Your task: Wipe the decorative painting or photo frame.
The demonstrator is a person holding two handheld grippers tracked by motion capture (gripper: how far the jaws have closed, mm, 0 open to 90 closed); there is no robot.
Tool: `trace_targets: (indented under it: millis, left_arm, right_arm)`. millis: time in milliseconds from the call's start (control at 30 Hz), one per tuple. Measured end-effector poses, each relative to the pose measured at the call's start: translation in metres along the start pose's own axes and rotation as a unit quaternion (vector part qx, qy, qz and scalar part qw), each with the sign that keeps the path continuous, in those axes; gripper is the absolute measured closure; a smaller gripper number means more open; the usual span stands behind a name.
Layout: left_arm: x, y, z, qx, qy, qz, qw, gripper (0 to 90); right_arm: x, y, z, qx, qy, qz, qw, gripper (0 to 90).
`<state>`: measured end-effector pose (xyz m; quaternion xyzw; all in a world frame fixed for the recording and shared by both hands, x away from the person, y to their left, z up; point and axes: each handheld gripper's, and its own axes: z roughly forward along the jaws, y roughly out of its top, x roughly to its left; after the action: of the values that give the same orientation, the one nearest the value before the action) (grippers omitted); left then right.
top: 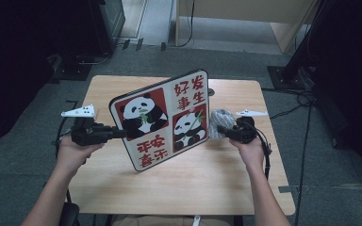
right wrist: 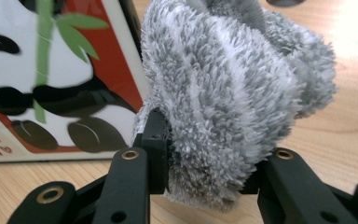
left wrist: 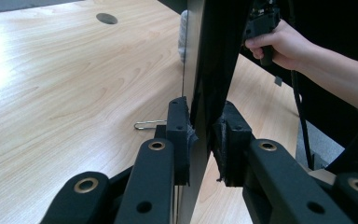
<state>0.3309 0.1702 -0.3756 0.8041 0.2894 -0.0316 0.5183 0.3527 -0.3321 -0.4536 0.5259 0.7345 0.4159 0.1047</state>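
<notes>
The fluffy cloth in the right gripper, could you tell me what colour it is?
The cloth is grey with paler whitish streaks, best seen in the right gripper view.

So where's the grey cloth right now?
The cloth is bunched in the right tongs, right of centre in the high view, just beside the right edge of the panda board that the left tongs hold tilted over the table.

You've got a light wood desk (top: 207, 183) w/ a round cable hole (left wrist: 106, 18) in it, a paper clip (left wrist: 147, 124) on top, grey carpet floor (top: 23, 155) around.
</notes>
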Motion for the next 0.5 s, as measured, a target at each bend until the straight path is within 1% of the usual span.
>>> trace_targets:
  millis: [133,267,500]
  left_arm:
    - [0.0,0.0,0.0,0.0,0.0,0.0,1.0,77.7]
    - [0.0,0.0,0.0,0.0,-0.001,0.0,1.0,77.7]
    - [0.001,0.0,0.0,0.001,0.0,0.0,1.0,77.7]
  right_arm:
    - [-0.004,-0.005,0.005,0.014,-0.003,0.003,0.9999,65.1]
    - [-0.006,-0.005,0.004,0.007,-0.002,0.008,0.9999,64.8]
    - [-0.013,-0.001,-0.009,-0.012,-0.015,0.012,0.9998,64.6]
